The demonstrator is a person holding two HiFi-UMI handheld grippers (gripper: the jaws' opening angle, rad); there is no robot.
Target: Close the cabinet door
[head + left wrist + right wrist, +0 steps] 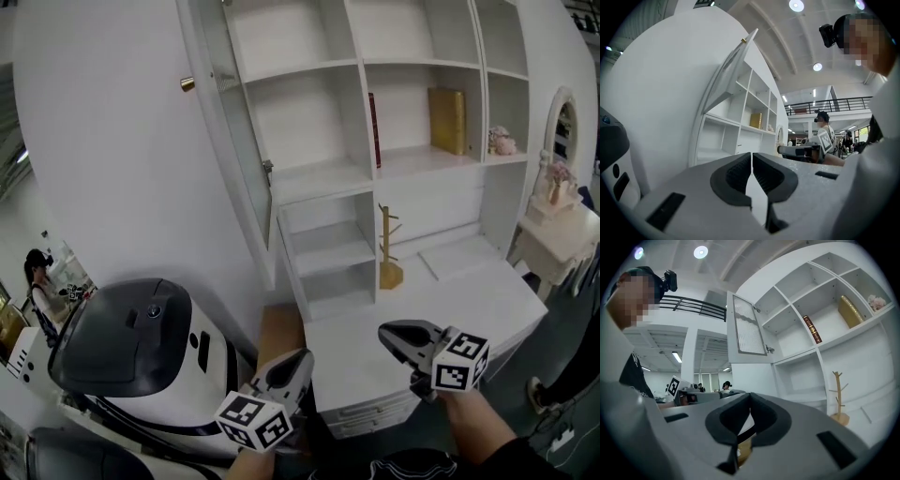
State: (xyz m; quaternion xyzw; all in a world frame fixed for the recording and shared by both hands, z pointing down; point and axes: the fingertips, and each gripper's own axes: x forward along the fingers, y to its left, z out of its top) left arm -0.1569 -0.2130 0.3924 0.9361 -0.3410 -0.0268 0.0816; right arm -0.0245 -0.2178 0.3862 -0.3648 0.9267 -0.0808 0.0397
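Open cabinet door, ribbed glass in a white frame, hinged at the upper left of the white shelf unit and swung out toward the near side, with a brass knob on it. On the shelves to its right, a red book, a yellow book and, far right, pink flowers. Below these, a wooden peg stand upright on the white counter. Nearest, well apart from the door and touching nothing, left gripper and right gripper, each pinched closed on nothing. At near left, a white and grey machine.
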